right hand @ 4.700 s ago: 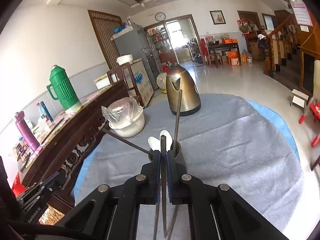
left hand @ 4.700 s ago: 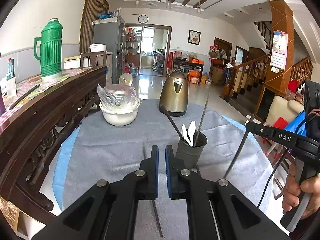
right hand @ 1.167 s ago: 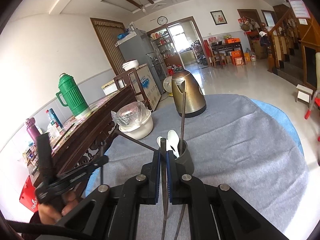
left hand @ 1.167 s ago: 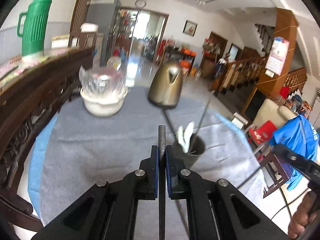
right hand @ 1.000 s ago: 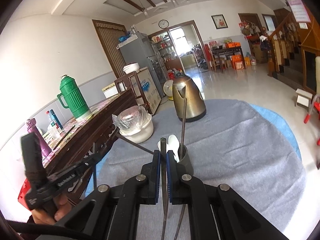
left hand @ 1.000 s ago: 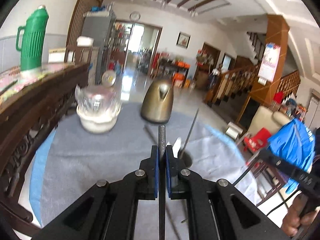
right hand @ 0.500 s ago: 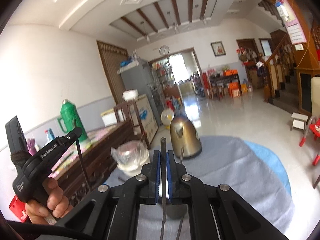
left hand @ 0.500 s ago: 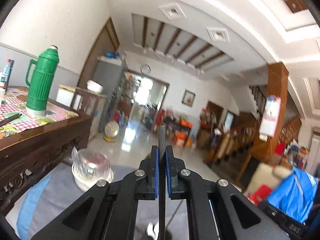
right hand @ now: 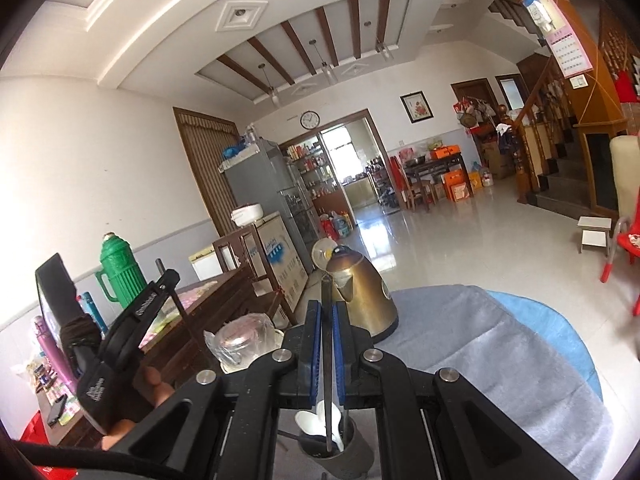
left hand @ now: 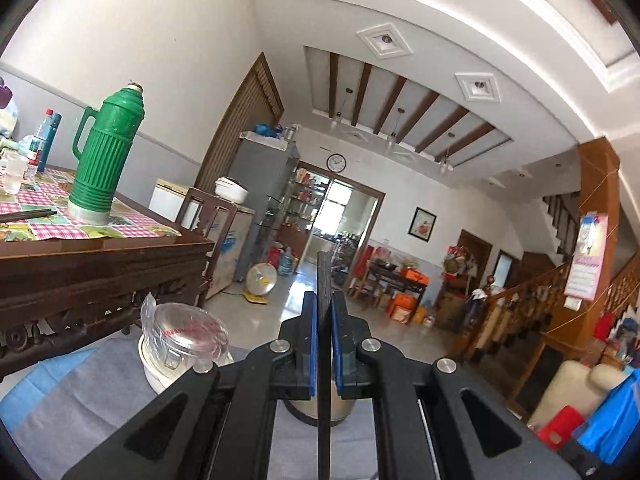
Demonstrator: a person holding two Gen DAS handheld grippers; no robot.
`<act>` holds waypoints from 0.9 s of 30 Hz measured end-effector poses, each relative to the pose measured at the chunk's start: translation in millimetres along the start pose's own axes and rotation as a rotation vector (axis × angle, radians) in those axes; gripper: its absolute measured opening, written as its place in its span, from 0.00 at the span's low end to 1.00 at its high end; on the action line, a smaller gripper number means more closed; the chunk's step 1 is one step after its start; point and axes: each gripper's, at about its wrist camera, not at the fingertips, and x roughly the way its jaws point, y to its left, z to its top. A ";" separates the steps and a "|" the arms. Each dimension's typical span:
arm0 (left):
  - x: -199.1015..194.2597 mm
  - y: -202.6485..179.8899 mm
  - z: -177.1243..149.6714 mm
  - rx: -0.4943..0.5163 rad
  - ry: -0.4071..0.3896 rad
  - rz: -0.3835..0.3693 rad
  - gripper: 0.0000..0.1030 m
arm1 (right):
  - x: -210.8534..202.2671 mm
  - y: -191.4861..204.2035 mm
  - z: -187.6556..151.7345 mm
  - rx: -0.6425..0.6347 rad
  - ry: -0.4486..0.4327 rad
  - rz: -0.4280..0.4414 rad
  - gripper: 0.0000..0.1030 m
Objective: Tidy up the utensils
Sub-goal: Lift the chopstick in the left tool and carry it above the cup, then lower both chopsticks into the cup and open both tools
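Left gripper (left hand: 324,344) — jaws closed on a dark chopstick (left hand: 324,280); kettle (left hand: 320,410) just behind it, covered white bowl (left hand: 180,348) toward the worktop's (left hand: 80,400) left edge.

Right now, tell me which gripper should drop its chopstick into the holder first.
Right. The right gripper holds its chopstick with the lower end already over the grey holder. The left gripper grips a chopstick too, but no holder shows in its view.

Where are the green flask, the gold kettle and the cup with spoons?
green flask (left hand: 105,156), left wrist view, ribbed body.
gold kettle (right hand: 368,300), right wrist view, its side.
cup with spoons (right hand: 352,454), right wrist view, outer wall.
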 end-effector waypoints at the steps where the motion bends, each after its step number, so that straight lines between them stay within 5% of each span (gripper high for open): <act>1: 3.9 -1.6 -7.5 0.016 -0.001 0.011 0.06 | 3.3 -0.7 -1.7 -0.007 0.004 -0.005 0.06; 8: 20.1 -4.8 -52.7 0.072 0.100 0.038 0.06 | 26.4 -6.5 -16.9 -0.032 0.072 -0.007 0.06; 12: 13.1 -5.4 -55.6 0.104 0.148 -0.008 0.08 | 34.5 -14.6 -22.5 0.005 0.132 0.021 0.07; 14: 3.3 -9.6 -51.8 0.164 0.160 -0.038 0.20 | 34.6 -20.8 -24.0 0.036 0.156 0.044 0.08; 16: -8.8 -12.4 -46.8 0.201 0.156 -0.055 0.49 | 33.0 -30.9 -24.7 0.099 0.173 0.070 0.09; 21: -54.9 -10.0 -28.9 0.277 0.120 -0.093 0.57 | 24.7 -51.1 -28.4 0.208 0.186 0.095 0.10; 27: -103.9 31.8 -4.0 0.221 0.117 -0.060 0.60 | -7.4 -58.5 -34.3 0.257 0.164 0.076 0.11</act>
